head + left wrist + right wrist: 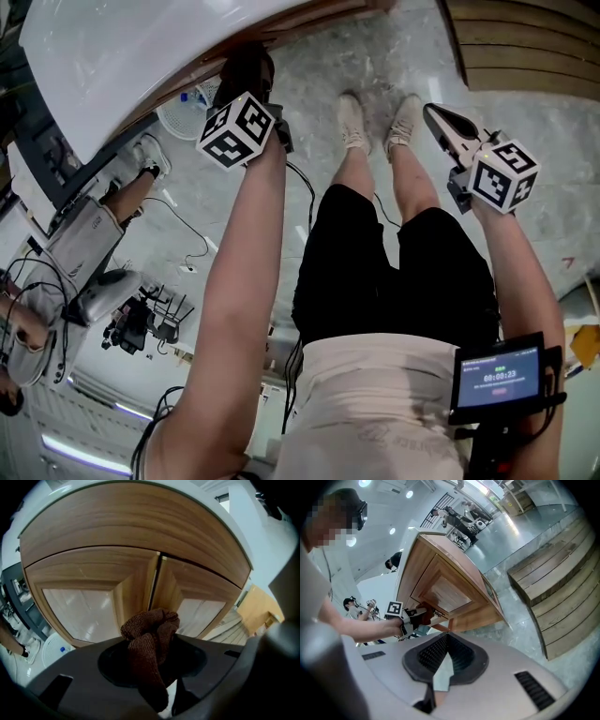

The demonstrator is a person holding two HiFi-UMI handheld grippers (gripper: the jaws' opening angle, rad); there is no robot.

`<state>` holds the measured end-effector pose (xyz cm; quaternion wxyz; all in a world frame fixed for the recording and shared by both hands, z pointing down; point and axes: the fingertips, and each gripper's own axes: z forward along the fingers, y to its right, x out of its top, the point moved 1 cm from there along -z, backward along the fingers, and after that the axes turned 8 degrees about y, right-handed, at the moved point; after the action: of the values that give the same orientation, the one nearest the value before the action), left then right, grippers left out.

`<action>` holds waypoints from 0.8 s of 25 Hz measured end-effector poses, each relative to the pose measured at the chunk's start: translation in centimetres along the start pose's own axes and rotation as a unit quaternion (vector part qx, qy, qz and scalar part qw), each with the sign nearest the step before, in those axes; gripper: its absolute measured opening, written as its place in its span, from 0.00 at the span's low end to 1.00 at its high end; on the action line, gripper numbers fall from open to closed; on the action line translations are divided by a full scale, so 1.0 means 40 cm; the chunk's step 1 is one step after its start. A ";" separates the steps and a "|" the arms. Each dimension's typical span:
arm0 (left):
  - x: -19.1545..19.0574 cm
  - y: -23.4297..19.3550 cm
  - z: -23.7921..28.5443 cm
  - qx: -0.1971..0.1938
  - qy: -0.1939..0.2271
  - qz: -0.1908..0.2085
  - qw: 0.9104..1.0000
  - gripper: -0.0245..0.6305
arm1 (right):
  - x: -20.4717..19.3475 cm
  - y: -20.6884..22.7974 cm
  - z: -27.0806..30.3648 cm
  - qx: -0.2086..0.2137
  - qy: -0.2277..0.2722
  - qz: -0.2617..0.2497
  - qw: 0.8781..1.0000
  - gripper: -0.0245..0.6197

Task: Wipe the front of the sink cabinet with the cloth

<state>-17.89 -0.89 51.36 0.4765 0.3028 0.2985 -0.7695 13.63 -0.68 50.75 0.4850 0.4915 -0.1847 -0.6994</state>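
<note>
A dark brown cloth (150, 637) is bunched between the jaws of my left gripper (152, 644), which is shut on it. It faces the sink cabinet's two wooden doors (140, 588), close to the seam between them. From the head view the cloth (244, 70) sits just under the cabinet's wooden edge (300, 21) and white top (112, 56), ahead of the left gripper (251, 86). My right gripper (433, 112) hangs off to the right over the floor, shut and holding nothing. The right gripper view shows its jaws (447, 637) closed, with the cabinet (445, 590) and the cloth (423, 615) beyond.
A slatted wooden platform (525, 42) lies on the marble floor to the right of the cabinet. A white fan (186, 114) stands on the floor to the cabinet's left. Other people (89, 234) and equipment are further left. The person's legs and shoes (380, 122) stand between the grippers.
</note>
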 end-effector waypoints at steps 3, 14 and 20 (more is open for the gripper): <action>-0.013 0.031 0.021 -0.014 -0.014 0.013 1.000 0.30 | 0.003 0.003 -0.002 -0.002 0.005 0.003 1.000 0.06; -0.019 0.133 0.099 -0.053 -0.032 0.052 0.997 0.30 | 0.014 0.044 -0.038 -0.027 0.029 0.017 0.999 0.06; -0.031 0.223 0.128 -0.085 -0.036 0.069 0.993 0.30 | 0.008 0.064 -0.058 -0.041 0.040 0.030 0.998 0.06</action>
<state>-10.21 -7.32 54.01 0.5631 0.2530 0.3238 -0.7170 16.91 -1.63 51.44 0.5326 0.4931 -0.1509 -0.6711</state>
